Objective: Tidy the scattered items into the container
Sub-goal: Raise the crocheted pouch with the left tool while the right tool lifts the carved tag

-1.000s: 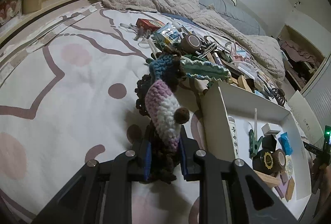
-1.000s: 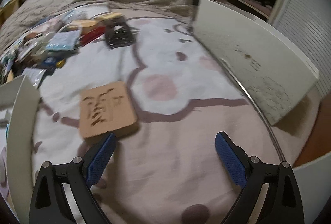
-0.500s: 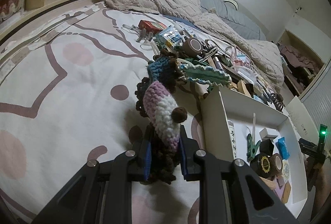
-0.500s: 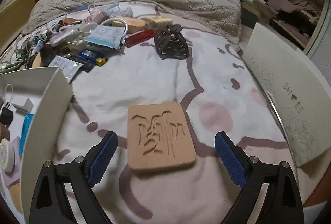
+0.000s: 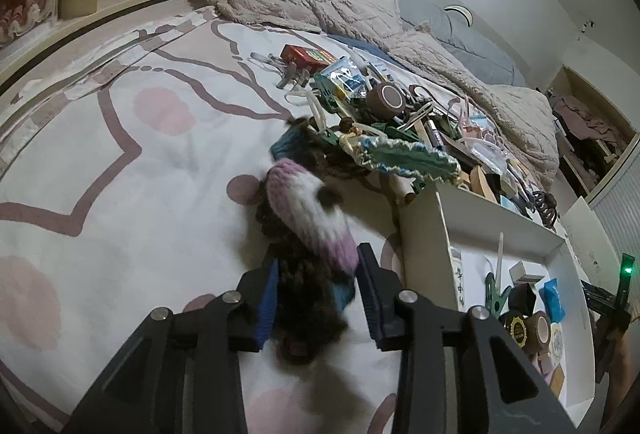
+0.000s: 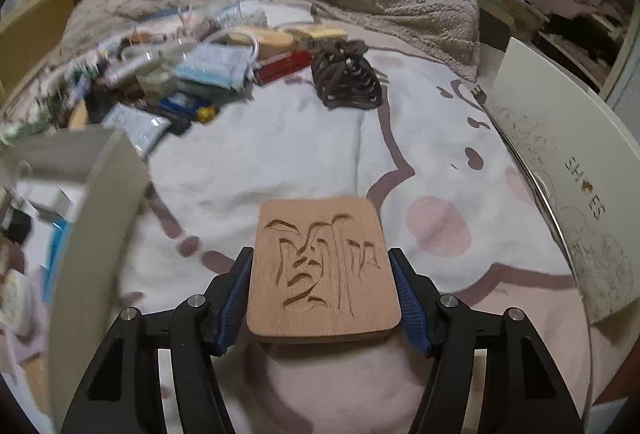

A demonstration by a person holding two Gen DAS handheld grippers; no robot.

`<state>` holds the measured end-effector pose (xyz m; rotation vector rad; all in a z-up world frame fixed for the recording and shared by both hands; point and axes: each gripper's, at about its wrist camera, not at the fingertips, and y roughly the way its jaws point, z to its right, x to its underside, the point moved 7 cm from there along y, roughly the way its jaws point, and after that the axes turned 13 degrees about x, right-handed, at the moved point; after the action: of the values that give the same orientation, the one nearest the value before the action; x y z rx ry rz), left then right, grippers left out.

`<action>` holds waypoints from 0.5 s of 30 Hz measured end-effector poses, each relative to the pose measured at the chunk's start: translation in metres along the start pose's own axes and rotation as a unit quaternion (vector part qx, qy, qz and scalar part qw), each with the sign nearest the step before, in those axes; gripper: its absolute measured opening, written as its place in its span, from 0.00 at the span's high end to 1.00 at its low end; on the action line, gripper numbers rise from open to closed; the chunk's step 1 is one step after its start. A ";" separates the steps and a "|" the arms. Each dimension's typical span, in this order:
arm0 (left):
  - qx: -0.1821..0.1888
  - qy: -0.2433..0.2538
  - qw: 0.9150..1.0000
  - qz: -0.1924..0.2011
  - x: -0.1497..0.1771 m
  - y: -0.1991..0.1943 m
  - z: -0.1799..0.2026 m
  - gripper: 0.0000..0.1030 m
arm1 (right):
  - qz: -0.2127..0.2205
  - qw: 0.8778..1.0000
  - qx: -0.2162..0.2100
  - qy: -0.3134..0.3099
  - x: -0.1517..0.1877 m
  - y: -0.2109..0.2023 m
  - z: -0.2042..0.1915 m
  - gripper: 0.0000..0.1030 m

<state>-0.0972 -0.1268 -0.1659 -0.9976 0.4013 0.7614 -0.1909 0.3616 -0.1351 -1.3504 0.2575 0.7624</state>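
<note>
Two pickups overlap on the bedspread (image 6: 280, 153). With jaws opening, the left gripper (image 5: 316, 286) lets a crocheted toy (image 5: 308, 218) slip loose between its pads, on the bed just outside the white box (image 5: 424, 234). The right gripper (image 6: 320, 294) is closing on a carved wooden tile (image 6: 320, 262), pads at both edges. Next, I judge, comes lifting the tile over the box wall. A clutter pile (image 5: 400, 125) crowds the box's far side.

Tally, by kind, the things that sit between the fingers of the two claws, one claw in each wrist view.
Crochet toy: 1
Carved wooden board: 1
Total: 2
</note>
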 end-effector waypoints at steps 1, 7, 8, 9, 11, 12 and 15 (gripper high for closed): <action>0.001 -0.001 1.000 0.001 -0.001 0.000 0.000 0.59 | 0.002 1.000 -0.014 0.015 -0.001 -0.005 0.000 0.36; 0.003 -0.014 1.000 0.008 -0.013 0.002 0.000 0.53 | 0.013 0.998 -0.042 0.037 -0.001 -0.021 -0.012 0.36; 0.001 -0.016 1.000 0.009 -0.015 0.003 0.000 0.52 | 0.013 0.998 -0.046 0.039 -0.001 -0.021 -0.014 0.36; -0.003 -0.017 1.000 0.010 -0.017 0.003 0.000 0.48 | 0.012 0.998 -0.050 0.041 0.000 -0.022 -0.016 0.36; -0.020 -0.014 1.000 0.013 -0.022 0.005 -0.001 0.46 | 0.010 0.997 -0.055 0.043 0.001 -0.021 -0.019 0.36; -0.029 -0.012 0.999 0.011 -0.024 0.007 -0.002 0.46 | 0.009 0.997 -0.057 0.044 0.002 -0.021 -0.021 0.36; -0.041 -0.014 0.999 0.001 -0.025 0.014 -0.007 0.46 | 0.002 0.998 -0.058 0.040 0.007 -0.018 -0.027 0.36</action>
<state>-0.1242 -0.1379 -0.1628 -1.0633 0.3497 0.7976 -0.1678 0.3386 -0.1316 -1.4928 0.2824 0.7377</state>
